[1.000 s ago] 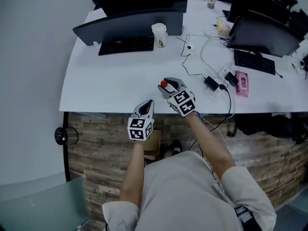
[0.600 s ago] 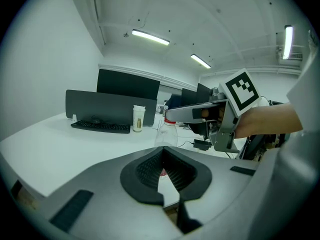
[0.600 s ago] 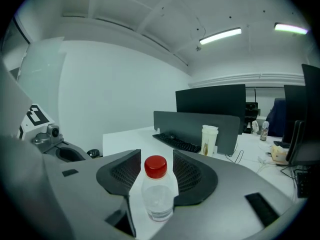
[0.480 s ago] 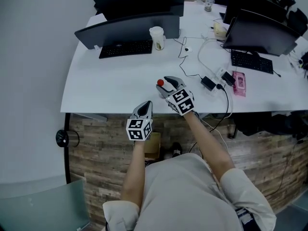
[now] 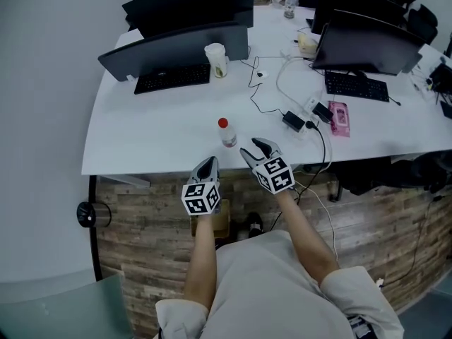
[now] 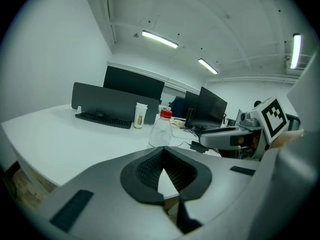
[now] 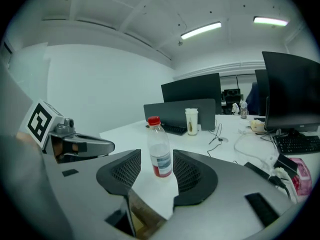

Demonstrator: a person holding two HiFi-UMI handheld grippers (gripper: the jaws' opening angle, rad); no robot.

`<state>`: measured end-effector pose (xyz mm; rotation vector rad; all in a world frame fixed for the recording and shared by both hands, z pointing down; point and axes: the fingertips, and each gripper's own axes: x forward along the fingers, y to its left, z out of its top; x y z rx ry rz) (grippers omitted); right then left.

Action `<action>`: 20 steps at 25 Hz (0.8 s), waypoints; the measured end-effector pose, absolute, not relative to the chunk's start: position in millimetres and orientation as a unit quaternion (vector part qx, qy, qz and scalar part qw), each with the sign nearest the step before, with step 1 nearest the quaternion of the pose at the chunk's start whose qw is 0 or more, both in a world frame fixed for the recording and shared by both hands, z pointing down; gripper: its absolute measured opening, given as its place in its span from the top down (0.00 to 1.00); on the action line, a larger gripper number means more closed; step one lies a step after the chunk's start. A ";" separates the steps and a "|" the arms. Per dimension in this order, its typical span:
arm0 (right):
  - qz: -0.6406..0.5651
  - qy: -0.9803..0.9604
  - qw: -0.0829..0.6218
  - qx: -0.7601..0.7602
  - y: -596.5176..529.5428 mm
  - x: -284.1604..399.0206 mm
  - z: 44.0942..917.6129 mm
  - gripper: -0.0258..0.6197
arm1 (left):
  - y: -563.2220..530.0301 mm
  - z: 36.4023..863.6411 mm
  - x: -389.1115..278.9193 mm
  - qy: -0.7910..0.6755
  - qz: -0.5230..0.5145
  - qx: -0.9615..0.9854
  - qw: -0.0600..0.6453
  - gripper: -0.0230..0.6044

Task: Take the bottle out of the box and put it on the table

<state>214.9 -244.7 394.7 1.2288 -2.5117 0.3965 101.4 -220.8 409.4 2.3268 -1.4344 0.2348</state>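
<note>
Head view: the white table carries monitors and cables. I see the bottle upright near its front edge. My right gripper jaws have just been opening, nothing between them. My left gripper jaws are together. The box below is mostly hidden.

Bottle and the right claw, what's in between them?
Just bare white table, as the right gripper view shows. The right claw has just been opening; the bottle stands free beyond it.
</note>
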 end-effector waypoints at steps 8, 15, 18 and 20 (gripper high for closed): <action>0.170 -0.862 0.151 0.453 -207.5 231.2 416.9 0.60 | -194.6 406.5 96.8 -0.530 0.097 0.822 0.182 0.94; 0.164 -0.865 0.170 0.443 -197.6 230.2 428.3 0.60 | -178.7 411.6 102.9 -0.530 0.119 0.823 0.168 0.94; 0.160 -0.865 0.173 0.442 -199.9 230.6 428.9 0.61 | -180.0 408.8 107.9 -0.521 0.121 0.830 0.158 0.94; 0.162 -0.866 0.175 0.440 -199.3 229.5 430.8 0.61 | -180.3 408.5 111.1 -0.517 0.123 0.833 0.155 0.94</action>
